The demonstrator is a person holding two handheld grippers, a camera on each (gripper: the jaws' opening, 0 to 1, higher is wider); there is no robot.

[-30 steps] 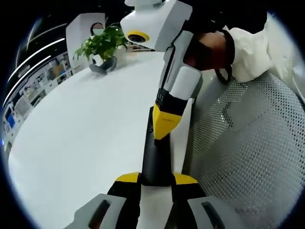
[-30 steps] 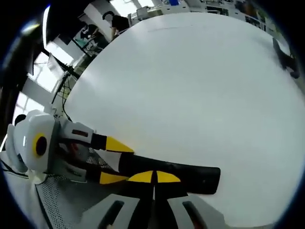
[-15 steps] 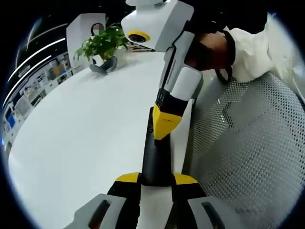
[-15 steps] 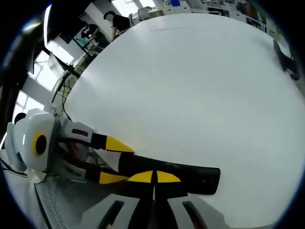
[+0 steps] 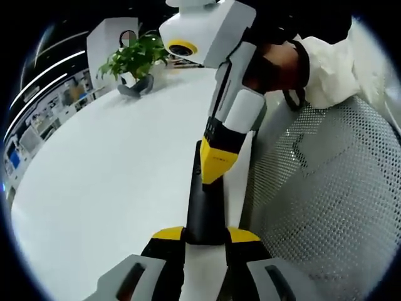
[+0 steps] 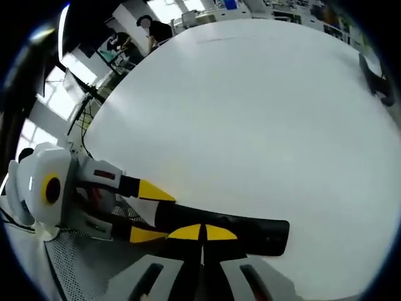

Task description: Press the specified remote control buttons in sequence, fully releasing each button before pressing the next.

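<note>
Remote control: black, slim, elongated. Lies at the near edge of the white table, beside a mesh chair back. In the left gripper view, long axis runs from 6 o'clock toward 12, near end pinched at the bottom, far end pointing up the frame under the other tool's tip. In the right gripper view, remote control lies crosswise, long axis from 9 o'clock to 3, free rounded end pointing toward 3.

Left gripper: yellow-tipped jaws narrowed onto the near end of the remote, one tip at each side, clamping it. Seen in the right gripper view as left gripper entering from 9 o'clock, yellow tips above and below the remote's end.

Right gripper: jaws brought fully together, yellow tips meeting with no gap, set against the remote's upper face near its middle; actual pressing contact cannot be told. In the left gripper view, right gripper descends from 12 o'clock, closed tip on the remote's far portion, held by a gloved hand with a white sleeve.

Potted plant: green leaves, far side of the table, at 11 o'clock, well apart from the remote.
</note>
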